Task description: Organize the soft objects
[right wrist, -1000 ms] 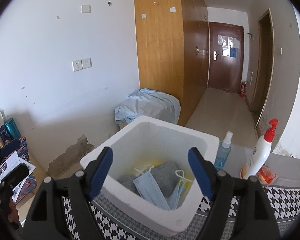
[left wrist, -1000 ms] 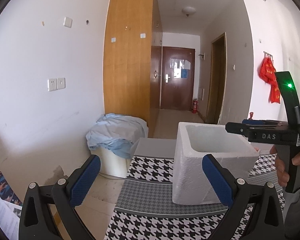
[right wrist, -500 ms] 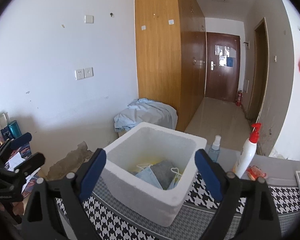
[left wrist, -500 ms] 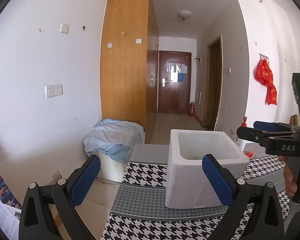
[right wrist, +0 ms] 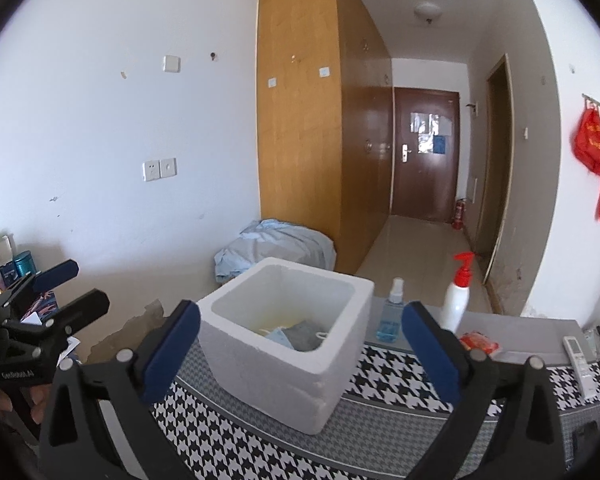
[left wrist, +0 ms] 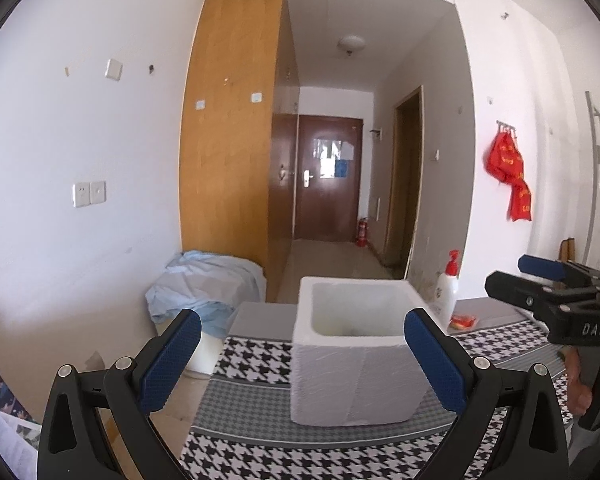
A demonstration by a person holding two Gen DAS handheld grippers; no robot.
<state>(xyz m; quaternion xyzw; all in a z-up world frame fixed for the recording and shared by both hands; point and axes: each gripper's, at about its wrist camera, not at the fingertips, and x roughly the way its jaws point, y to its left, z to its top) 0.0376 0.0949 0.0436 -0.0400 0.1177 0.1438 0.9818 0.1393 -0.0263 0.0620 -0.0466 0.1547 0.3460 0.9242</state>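
Observation:
A white foam box point(left wrist: 352, 356) stands on the houndstooth tablecloth point(left wrist: 260, 356); it also shows in the right wrist view point(right wrist: 284, 340). Inside it lie a blue face mask point(right wrist: 278, 336) and a grey cloth point(right wrist: 306, 330). My left gripper point(left wrist: 300, 364) is open and empty, held back from the box's near side. My right gripper point(right wrist: 300, 350) is open and empty, held back from and above the box. The right gripper also shows at the right edge of the left wrist view point(left wrist: 548, 292), and the left gripper at the left edge of the right wrist view point(right wrist: 48, 292).
Behind the box stand a blue spray bottle point(right wrist: 392, 312) and a white pump bottle with a red top point(right wrist: 458, 292). A red packet point(right wrist: 478, 342) and a white remote point(right wrist: 578, 364) lie at the table's right. A blue-covered bin point(left wrist: 208, 284) stands on the floor to the left.
Both grippers have drawn back and up from the foam box, which now looks smaller and farther. Both stay open and empty.

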